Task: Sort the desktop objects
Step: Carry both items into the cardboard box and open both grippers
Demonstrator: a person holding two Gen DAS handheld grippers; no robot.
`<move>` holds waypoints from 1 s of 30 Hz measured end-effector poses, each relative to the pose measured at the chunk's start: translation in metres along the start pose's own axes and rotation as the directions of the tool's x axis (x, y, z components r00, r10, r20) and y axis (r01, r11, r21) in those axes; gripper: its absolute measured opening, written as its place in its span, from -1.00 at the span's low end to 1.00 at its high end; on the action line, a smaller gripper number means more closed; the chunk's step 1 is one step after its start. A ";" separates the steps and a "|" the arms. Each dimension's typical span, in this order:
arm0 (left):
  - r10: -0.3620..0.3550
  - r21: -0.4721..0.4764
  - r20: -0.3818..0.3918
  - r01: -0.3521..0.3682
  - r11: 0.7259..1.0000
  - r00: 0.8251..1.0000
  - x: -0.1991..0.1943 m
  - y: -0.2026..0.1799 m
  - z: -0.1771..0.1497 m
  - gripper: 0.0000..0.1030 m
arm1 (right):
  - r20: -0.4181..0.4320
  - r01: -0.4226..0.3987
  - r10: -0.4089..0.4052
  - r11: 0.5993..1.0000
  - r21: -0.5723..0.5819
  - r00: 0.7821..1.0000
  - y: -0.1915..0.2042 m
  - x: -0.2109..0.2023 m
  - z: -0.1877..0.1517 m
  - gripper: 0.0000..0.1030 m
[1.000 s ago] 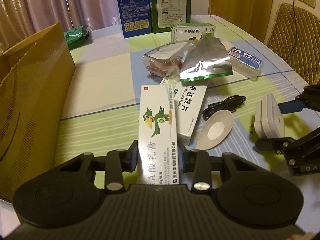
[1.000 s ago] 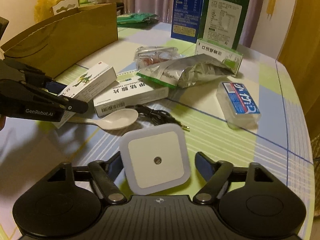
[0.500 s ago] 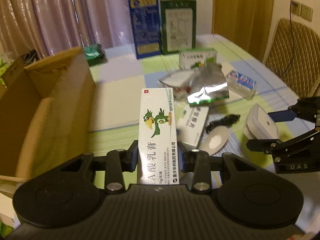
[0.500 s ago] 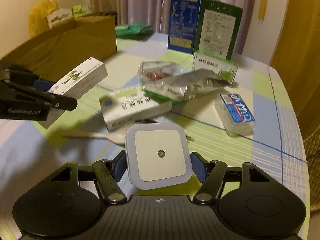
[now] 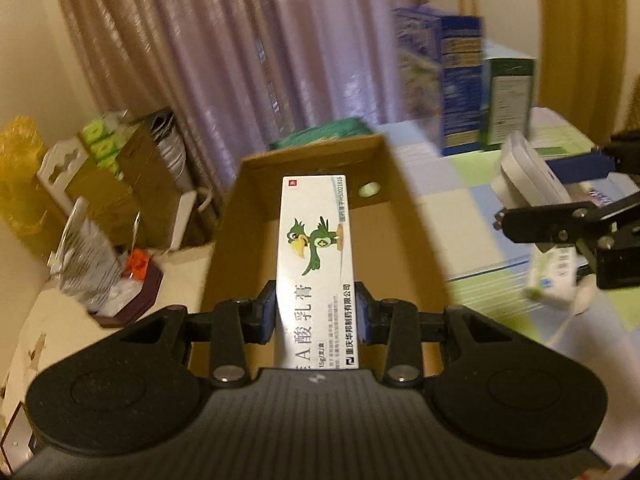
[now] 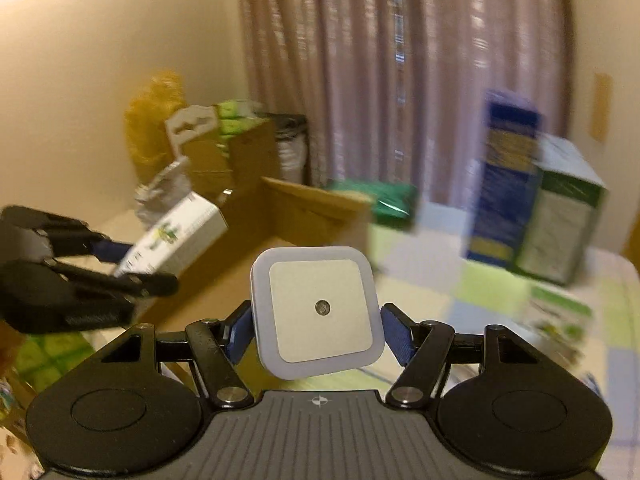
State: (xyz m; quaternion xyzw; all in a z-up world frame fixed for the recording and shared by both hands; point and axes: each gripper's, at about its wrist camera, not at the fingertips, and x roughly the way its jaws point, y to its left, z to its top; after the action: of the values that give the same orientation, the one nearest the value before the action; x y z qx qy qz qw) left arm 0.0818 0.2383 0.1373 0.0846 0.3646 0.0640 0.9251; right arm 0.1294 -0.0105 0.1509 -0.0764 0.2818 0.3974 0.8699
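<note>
Pleated curtain (image 5: 240, 60) behind; left tongs (image 5: 316, 316) clamping glossy carton (image 5: 314, 248), right tongs (image 6: 316, 330) clamping rounded-square nightlight (image 6: 318, 312).

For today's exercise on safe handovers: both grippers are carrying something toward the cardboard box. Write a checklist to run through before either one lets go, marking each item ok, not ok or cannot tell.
1. Left gripper clamped on the medicine box: ok.
2. Right gripper clamped on the white night light: ok, though it sits tilted.
3. Medicine box over the cardboard box opening: ok.
4. Night light over the opening: cannot tell; it appears short of the rim.
5. Floor of the cardboard box bare where the medicine box would land: ok.
6. The two grippers apart: ok.
</note>
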 end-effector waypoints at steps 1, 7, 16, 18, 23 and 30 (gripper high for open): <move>-0.001 -0.007 -0.012 0.001 1.000 1.000 0.006 0.009 -0.003 -0.36 | -0.001 -0.014 0.014 1.000 -0.016 1.000 0.013 0.009 0.007 0.25; -0.005 -0.020 -0.031 0.004 1.000 1.000 0.039 0.038 -0.017 -0.35 | -0.062 -0.039 0.033 0.993 -0.109 0.998 0.073 0.072 0.020 0.25; 0.021 -0.062 0.019 -0.020 0.998 1.000 0.030 0.050 -0.031 -0.19 | -0.116 -0.029 0.009 0.984 -0.175 0.993 0.089 0.113 0.002 0.26; 0.029 -0.080 0.035 -0.026 0.996 0.999 0.020 0.051 -0.032 -0.13 | -0.118 -0.037 0.017 0.985 -0.168 0.993 0.090 0.117 0.000 0.26; 0.042 -0.101 0.092 -0.033 0.994 0.995 -0.014 0.041 -0.027 0.00 | -0.057 -0.040 0.032 0.987 -0.158 0.998 0.083 0.093 -0.001 0.64; -0.061 -0.033 0.180 0.069 0.997 0.982 -0.057 -0.025 -0.009 0.32 | 0.027 0.092 -0.090 0.989 -0.114 0.996 0.016 0.009 -0.020 0.73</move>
State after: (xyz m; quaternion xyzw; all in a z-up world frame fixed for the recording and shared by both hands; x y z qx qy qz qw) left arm 0.0358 0.2041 0.1640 0.0598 0.2814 0.0330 0.9571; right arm 0.1134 -0.0012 0.1306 -0.1350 0.2450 0.3737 0.8844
